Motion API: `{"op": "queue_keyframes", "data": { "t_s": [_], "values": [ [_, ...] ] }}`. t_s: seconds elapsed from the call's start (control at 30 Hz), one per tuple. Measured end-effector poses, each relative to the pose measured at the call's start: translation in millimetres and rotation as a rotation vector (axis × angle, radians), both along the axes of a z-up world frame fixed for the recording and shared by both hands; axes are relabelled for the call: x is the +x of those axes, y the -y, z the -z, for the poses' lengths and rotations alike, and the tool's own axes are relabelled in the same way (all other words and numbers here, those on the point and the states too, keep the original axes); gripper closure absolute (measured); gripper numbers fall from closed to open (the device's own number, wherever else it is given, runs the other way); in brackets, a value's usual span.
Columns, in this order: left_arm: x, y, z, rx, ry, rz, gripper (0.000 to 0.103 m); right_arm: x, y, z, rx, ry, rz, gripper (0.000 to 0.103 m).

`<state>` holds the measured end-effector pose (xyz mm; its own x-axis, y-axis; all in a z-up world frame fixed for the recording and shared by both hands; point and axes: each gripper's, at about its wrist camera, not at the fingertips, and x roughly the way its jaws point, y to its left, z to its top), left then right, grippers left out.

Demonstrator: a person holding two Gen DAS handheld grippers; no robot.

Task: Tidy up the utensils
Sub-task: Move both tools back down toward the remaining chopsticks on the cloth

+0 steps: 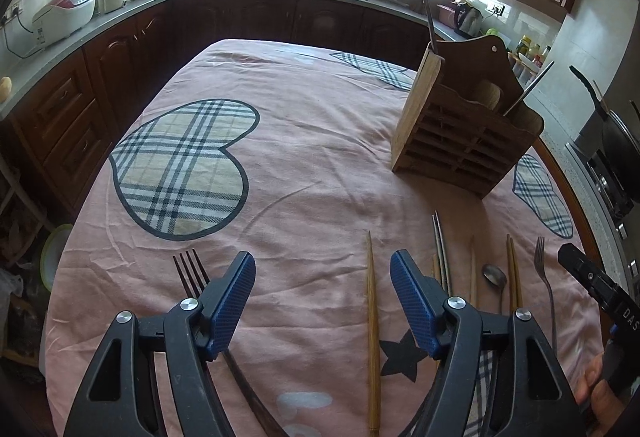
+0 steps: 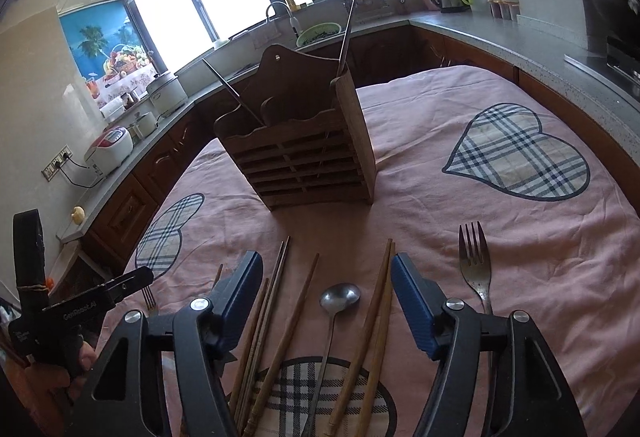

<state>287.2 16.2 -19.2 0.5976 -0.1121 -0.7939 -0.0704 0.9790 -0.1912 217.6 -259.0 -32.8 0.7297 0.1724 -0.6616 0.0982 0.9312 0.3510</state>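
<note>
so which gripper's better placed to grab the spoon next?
Right. The spoon lies between the right gripper's open fingers. The left gripper is open over one chopstick, with the spoon off to its right.

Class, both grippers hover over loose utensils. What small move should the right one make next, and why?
Probably lower the right gripper and close on the spoon: it lies between the open jaws, untouched, with the wooden holder just beyond.
</note>
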Motion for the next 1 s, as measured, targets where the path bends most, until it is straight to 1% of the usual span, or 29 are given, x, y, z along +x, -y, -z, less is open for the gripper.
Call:
{"op": "queue_keyframes", "data": {
  "t_s": [0.03,0.1,0.23,0.3,0.47,0.57,0.7,0.77,0.8,0.83,0.9,0.93,0.97,1.0],
  "values": [
    [4,1,3,0.002,-0.010,0.006,0.038,4,-1,3,-0.001,-0.011,-0.005,0.041],
    [12,4,9,0.002,-0.027,0.017,0.038,12,-4,10,0.001,-0.034,-0.020,0.049],
    [27,11,19,0.012,-0.054,0.046,0.040,27,-11,22,0.000,-0.069,-0.042,0.052],
    [33,15,25,0.014,-0.066,0.060,0.042,35,-14,27,-0.004,-0.084,-0.052,0.056],
    [48,21,39,0.014,-0.098,0.082,0.047,53,-20,40,-0.017,-0.125,-0.079,0.062],
    [56,23,45,0.006,-0.114,0.091,0.048,63,-23,50,-0.024,-0.155,-0.090,0.068],
    [67,28,53,0.012,-0.130,0.115,0.050,74,-27,61,-0.035,-0.188,-0.109,0.073],
    [71,31,58,0.009,-0.144,0.129,0.053,80,-31,67,-0.043,-0.205,-0.123,0.076],
    [73,33,61,0.008,-0.152,0.138,0.056,82,-33,69,-0.049,-0.213,-0.129,0.077],
    [75,35,64,0.010,-0.162,0.148,0.065,82,-35,69,-0.062,-0.205,-0.132,0.077],
    [77,41,66,0.049,-0.151,0.155,0.070,84,-39,68,-0.081,-0.204,-0.140,0.079],
    [77,43,66,0.054,-0.147,0.160,0.072,85,-40,68,-0.087,-0.206,-0.143,0.081],
    [78,44,67,0.050,-0.148,0.166,0.076,85,-41,68,-0.098,-0.209,-0.145,0.088],
    [79,45,67,0.052,-0.148,0.168,0.083,86,-41,69,-0.106,-0.211,-0.148,0.092]
  ]
}}
